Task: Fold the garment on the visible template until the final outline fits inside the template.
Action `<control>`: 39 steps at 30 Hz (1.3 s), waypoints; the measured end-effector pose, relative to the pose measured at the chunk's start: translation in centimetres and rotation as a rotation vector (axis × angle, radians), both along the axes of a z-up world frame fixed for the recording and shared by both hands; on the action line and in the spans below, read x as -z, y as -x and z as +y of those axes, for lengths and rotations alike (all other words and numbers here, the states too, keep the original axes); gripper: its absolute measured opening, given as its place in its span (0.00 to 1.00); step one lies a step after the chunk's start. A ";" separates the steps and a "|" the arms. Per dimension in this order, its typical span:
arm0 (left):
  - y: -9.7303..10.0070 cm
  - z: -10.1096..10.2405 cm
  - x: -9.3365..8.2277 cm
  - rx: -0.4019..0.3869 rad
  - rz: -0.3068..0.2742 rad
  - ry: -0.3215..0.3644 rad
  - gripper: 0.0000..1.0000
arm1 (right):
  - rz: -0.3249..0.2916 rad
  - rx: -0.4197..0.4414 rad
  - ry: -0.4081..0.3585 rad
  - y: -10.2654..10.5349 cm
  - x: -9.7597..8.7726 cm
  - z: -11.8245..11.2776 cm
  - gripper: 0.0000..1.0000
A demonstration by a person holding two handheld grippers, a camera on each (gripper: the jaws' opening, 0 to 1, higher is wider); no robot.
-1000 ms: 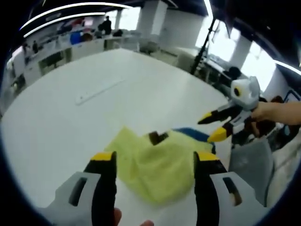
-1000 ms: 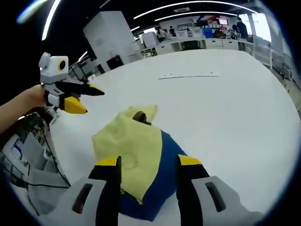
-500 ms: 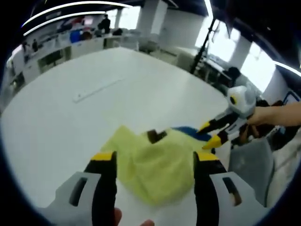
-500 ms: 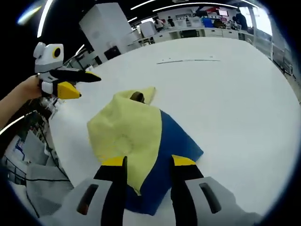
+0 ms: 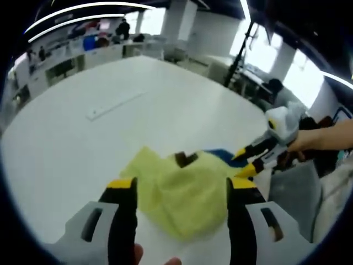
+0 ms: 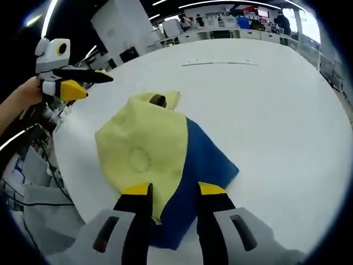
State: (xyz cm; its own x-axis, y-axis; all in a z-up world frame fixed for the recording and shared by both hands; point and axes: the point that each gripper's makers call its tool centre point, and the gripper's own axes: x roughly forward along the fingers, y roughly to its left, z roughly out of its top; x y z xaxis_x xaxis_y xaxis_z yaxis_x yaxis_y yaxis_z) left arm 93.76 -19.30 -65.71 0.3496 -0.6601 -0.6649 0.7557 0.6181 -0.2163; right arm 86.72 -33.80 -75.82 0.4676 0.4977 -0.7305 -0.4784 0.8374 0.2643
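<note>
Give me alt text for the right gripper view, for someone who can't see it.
A folded yellow garment lies on a blue template on a white table, with the right gripper open just above their near edge. At upper left, a person's hand holds the left gripper off the table's edge.

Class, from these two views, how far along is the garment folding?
Done: the yellow garment lies bunched and partly folded over the blue template on the white table. In hand: nothing; the right gripper is open at the garment's near edge, and the left gripper is open too. Left: tidying the outline within the template.
</note>
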 end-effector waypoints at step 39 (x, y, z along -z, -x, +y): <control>0.6 -1.3 0.8 0.079 -0.012 -0.063 0.63 | 0.045 -0.023 -0.099 4.1 -1.9 2.0 0.01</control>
